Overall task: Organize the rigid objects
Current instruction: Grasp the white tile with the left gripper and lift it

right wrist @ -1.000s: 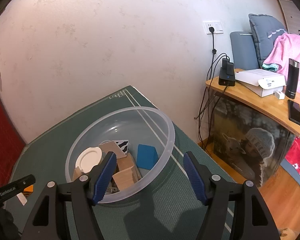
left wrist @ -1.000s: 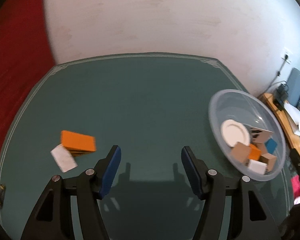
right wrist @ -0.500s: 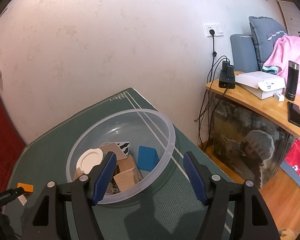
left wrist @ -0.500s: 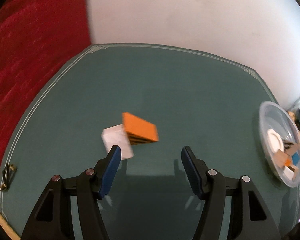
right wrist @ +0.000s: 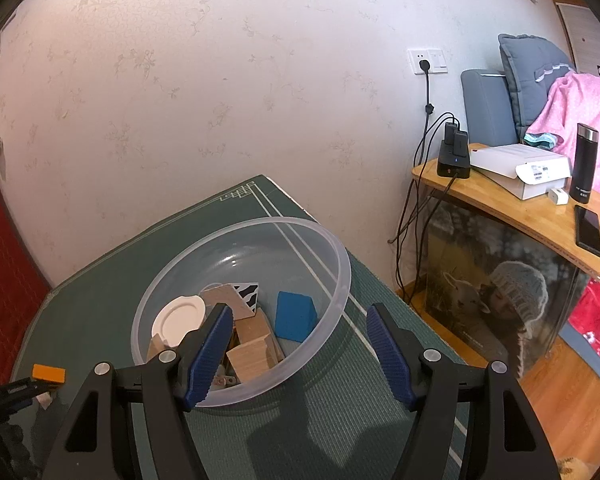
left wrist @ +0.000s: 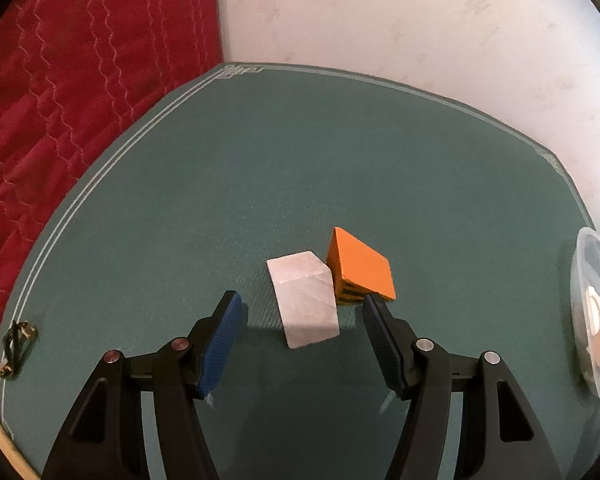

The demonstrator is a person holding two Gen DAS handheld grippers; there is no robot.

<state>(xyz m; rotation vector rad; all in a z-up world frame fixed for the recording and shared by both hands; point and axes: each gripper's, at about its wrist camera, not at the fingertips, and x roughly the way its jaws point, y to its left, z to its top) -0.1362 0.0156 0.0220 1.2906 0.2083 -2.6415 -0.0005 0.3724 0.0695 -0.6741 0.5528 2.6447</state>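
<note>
**A:** What's changed on the left?

**B:** I've swung my left gripper [left wrist: 302, 312] over; the white block [left wrist: 305, 298] now sits between its open, empty jaws, touching the orange block [left wrist: 359, 267].

**A:** And the right?

**B:** My right gripper [right wrist: 300, 334] hasn't moved, jaws apart and empty over the bowl [right wrist: 336, 300]. Next I grab the white one, I'd say.

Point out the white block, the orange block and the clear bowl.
white block [left wrist: 306, 300], left wrist view, on its broad top face.
orange block [left wrist: 360, 266], left wrist view, on its orange top face.
clear bowl [right wrist: 342, 268], right wrist view, on its right rim.
</note>
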